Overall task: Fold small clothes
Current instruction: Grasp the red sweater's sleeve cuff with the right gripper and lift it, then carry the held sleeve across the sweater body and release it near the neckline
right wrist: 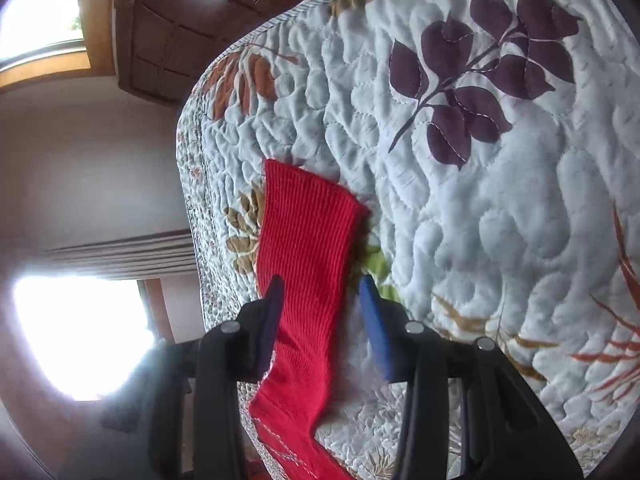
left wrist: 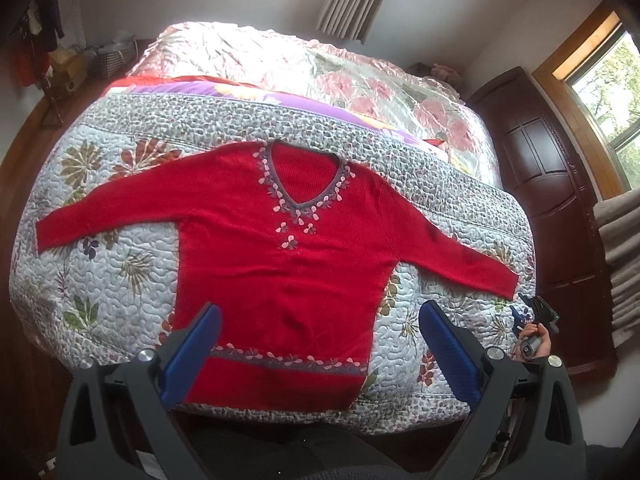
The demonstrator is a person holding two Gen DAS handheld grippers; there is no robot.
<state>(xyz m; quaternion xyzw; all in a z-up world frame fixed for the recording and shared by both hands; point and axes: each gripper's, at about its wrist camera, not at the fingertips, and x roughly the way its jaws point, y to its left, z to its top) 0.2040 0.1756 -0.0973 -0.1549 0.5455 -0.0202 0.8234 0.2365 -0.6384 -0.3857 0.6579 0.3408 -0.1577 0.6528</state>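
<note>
A red V-neck sweater [left wrist: 288, 248] with petal trim lies flat, front up, on the quilted bedspread [left wrist: 120, 264], both sleeves spread out. My left gripper [left wrist: 320, 318] hovers open above the sweater's lower hem, holding nothing. At the far right a hand [left wrist: 538, 346] holds my right gripper [left wrist: 534, 310] beside the right cuff [left wrist: 506, 280]. In the right wrist view that red ribbed sleeve [right wrist: 308, 232] runs between the blue fingers [right wrist: 370, 308] of my right gripper [right wrist: 320, 294]. The jaws stand apart on either side of the sleeve, open.
The bed's edge [left wrist: 320, 416] runs just under the sweater's hem. A floral duvet [left wrist: 320, 68] is piled at the far side. A dark wooden cabinet [left wrist: 536, 184] stands to the right of the bed, near a window [left wrist: 612, 92].
</note>
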